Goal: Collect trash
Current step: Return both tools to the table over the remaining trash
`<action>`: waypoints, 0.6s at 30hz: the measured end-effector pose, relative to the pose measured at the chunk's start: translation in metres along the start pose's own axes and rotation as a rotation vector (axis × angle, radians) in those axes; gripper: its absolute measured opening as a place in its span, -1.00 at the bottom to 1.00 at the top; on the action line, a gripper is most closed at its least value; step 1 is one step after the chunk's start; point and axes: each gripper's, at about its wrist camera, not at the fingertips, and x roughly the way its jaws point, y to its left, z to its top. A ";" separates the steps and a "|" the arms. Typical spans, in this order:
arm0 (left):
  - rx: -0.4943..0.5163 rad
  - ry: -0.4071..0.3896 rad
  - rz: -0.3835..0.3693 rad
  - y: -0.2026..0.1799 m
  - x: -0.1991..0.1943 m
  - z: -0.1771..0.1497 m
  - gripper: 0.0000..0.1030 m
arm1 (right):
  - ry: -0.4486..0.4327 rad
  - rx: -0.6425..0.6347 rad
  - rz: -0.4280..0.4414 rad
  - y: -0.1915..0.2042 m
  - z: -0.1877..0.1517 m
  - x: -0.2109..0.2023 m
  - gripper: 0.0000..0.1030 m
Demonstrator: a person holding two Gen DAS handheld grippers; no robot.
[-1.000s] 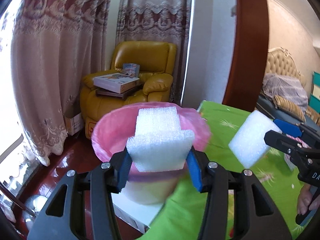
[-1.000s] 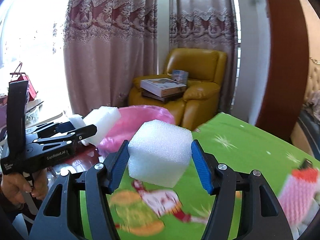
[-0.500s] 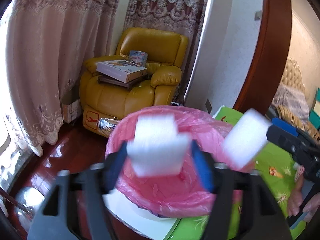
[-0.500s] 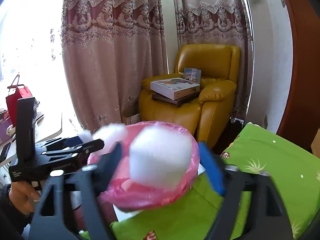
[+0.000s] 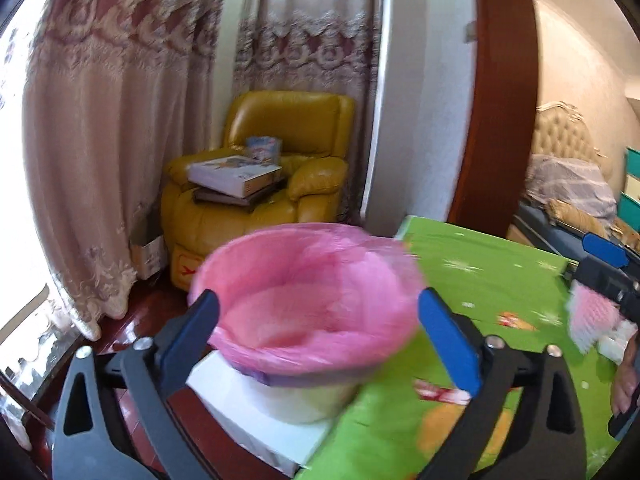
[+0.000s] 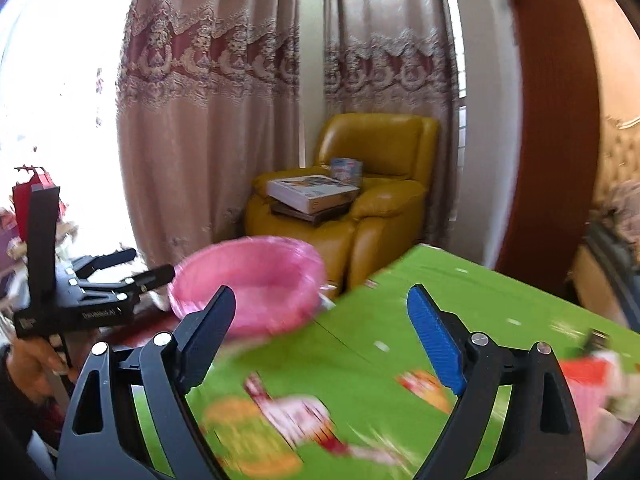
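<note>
A bin lined with a pink bag [image 5: 308, 304] stands on a white box just past the left edge of the green table; it also shows in the right wrist view [image 6: 248, 280]. My left gripper [image 5: 320, 336] is open and empty, its jaws wide apart in front of the bin. My right gripper [image 6: 320, 332] is open and empty over the green tablecloth [image 6: 400, 320]. No foam blocks show in either gripper. The inside of the bin is blurred.
A yellow armchair [image 5: 264, 192] with stacked boxes stands behind the bin, by the curtains. Pink and white trash [image 5: 592, 316] lies on the table at the right, more in the right wrist view [image 6: 592, 384]. A brown door frame [image 5: 504, 100] rises behind the table.
Both grippers opened over the pink bin and let go of their white foam blocks, which are gone from view. Both have since drawn back from the bin.
</note>
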 end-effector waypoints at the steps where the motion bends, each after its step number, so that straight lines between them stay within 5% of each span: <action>1: 0.012 -0.009 -0.020 -0.017 -0.006 -0.003 0.91 | 0.003 -0.006 -0.035 -0.006 -0.009 -0.016 0.61; 7: 0.063 -0.001 -0.132 -0.105 -0.019 -0.017 0.91 | 0.049 0.008 -0.199 -0.040 -0.054 -0.078 0.65; 18: 0.159 0.139 -0.377 -0.269 -0.017 -0.075 0.91 | 0.192 0.179 -0.535 -0.141 -0.154 -0.184 0.64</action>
